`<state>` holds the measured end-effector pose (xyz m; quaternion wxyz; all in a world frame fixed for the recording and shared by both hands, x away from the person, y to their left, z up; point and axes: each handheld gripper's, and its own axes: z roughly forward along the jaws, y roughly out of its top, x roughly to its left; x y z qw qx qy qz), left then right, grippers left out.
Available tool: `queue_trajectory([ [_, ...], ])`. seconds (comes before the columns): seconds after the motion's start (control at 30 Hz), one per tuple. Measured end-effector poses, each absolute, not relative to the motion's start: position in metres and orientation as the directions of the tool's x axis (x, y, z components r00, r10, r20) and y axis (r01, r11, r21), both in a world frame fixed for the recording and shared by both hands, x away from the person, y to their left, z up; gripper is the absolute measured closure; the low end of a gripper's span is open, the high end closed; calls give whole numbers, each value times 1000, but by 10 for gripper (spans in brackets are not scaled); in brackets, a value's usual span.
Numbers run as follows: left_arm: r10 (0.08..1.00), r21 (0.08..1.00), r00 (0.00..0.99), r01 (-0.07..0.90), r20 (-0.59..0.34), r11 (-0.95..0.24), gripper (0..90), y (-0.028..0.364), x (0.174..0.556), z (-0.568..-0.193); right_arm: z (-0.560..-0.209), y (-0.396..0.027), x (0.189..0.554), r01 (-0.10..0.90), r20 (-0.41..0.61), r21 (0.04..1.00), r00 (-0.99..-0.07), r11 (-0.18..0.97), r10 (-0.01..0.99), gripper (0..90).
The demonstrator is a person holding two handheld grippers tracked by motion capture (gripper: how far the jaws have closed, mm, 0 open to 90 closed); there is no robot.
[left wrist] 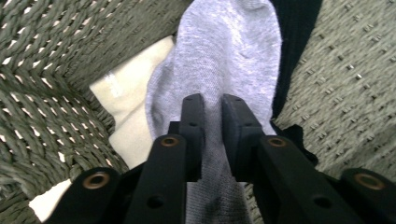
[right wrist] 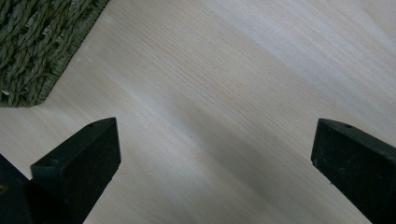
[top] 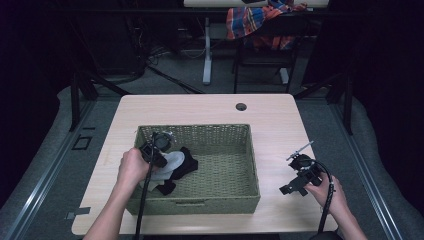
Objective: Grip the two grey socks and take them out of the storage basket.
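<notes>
A green woven basket (top: pixel 225 165) sits in the middle of the light wooden table (top: pixel 200 107). Inside its left part lie a grey sock (left wrist: pixel 224 60), a cream sock (left wrist: pixel 126 107) and a black sock (top: pixel 186 165). My left gripper (top: pixel 159 159) is inside the basket, shut on the grey sock, whose fabric is pinched between the jaws in the left gripper view. My right gripper (top: pixel 295 182) hovers over bare table to the right of the basket, jaws wide open with nothing between them; the right gripper view shows the basket corner (right wrist: pixel 42 46) at upper left.
A round cable hole (top: pixel 241 106) is in the table's far side. Beyond the table stand a chair with a plaid cloth (top: pixel 260 22) and a white desk leg (top: pixel 207 50). Dark stand legs flank the table on both sides.
</notes>
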<state>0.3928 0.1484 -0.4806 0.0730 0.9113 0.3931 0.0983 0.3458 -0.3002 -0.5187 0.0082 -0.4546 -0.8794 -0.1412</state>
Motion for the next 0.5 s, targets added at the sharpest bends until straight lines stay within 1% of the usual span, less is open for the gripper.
queue_trajectory([
  [0.27, 733, 247, 668, 694, 128, -676, 797, 149, 386, -462, -517, -301, 345, 795, 136, 245, -594, 554, 793, 12],
  [0.4, 741, 275, 662, 696, 111, -663, 819, 154, 384, -454, -518, -300, 345, 801, 142, 248, -586, 544, 798, 12],
  [0.43, 740, 272, 664, 696, 110, -665, 830, 155, 384, -454, -518, -300, 346, 798, 136, 240, -592, 553, 794, 12],
  [0.5, 738, 259, 667, 698, 103, -667, 819, 155, 385, -456, -518, -300, 346, 798, 136, 240, -592, 553, 794, 12],
])
